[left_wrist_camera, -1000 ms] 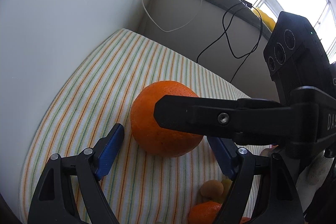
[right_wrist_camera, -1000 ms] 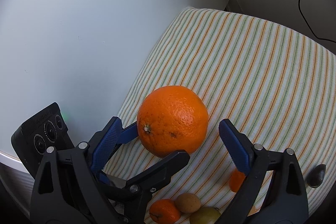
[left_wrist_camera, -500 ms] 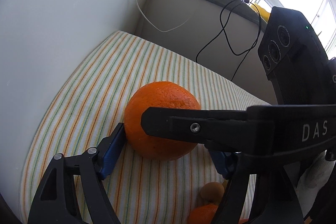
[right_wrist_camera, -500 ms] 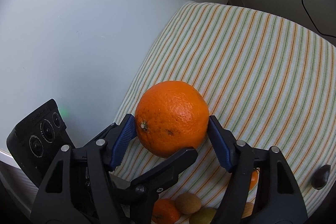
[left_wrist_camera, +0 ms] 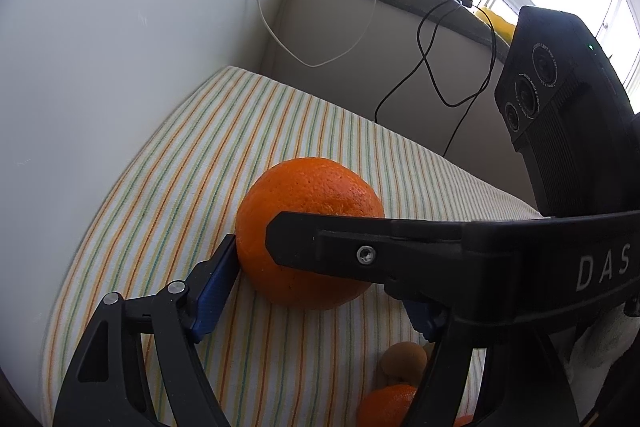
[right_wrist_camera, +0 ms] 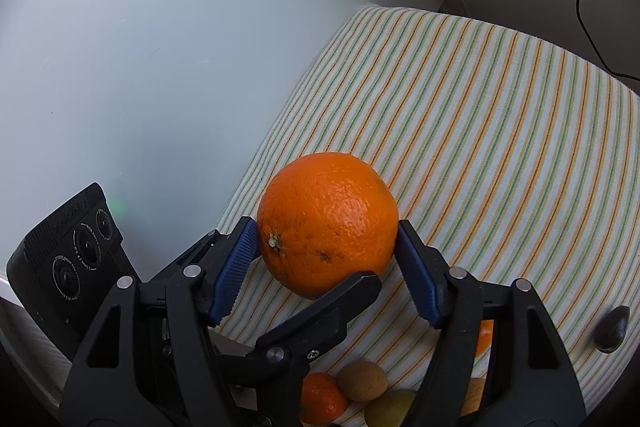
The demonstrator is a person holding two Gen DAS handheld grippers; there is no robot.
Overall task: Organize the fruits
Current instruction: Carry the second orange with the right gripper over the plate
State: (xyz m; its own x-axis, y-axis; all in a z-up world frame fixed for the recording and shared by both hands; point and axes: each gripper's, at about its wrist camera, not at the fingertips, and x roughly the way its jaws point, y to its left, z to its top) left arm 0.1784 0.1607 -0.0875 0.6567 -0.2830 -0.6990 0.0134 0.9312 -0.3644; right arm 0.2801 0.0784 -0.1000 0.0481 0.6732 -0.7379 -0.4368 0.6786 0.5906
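A striped cloth, white with orange and green lines, covers the surface and runs up to a pale wall. On it, near the cloth's wall-side edge, sits a large orange, stem end turned toward the right wrist camera.

The right gripper has both blue ribbed pads against the orange, one pressed to each side, so its jaws are drawn in to the fruit's width and grip it. The left gripper approaches the same orange from another side: its left blue pad touches the fruit's flank, while its other pad is hidden behind a black finger of the right gripper that crosses the view, so whether it truly clamps the orange cannot be told.

Nearer the cameras than the orange lie smaller fruits, clustered together: a small mandarin, a round brown fruit just beside it, and a yellow-green fruit touching the brown one. A dark, almond-shaped object rests on the cloth well apart from the orange, toward the cloth's right edge.

Beyond the cloth, black and white cables hang down the wall below a windowsill.
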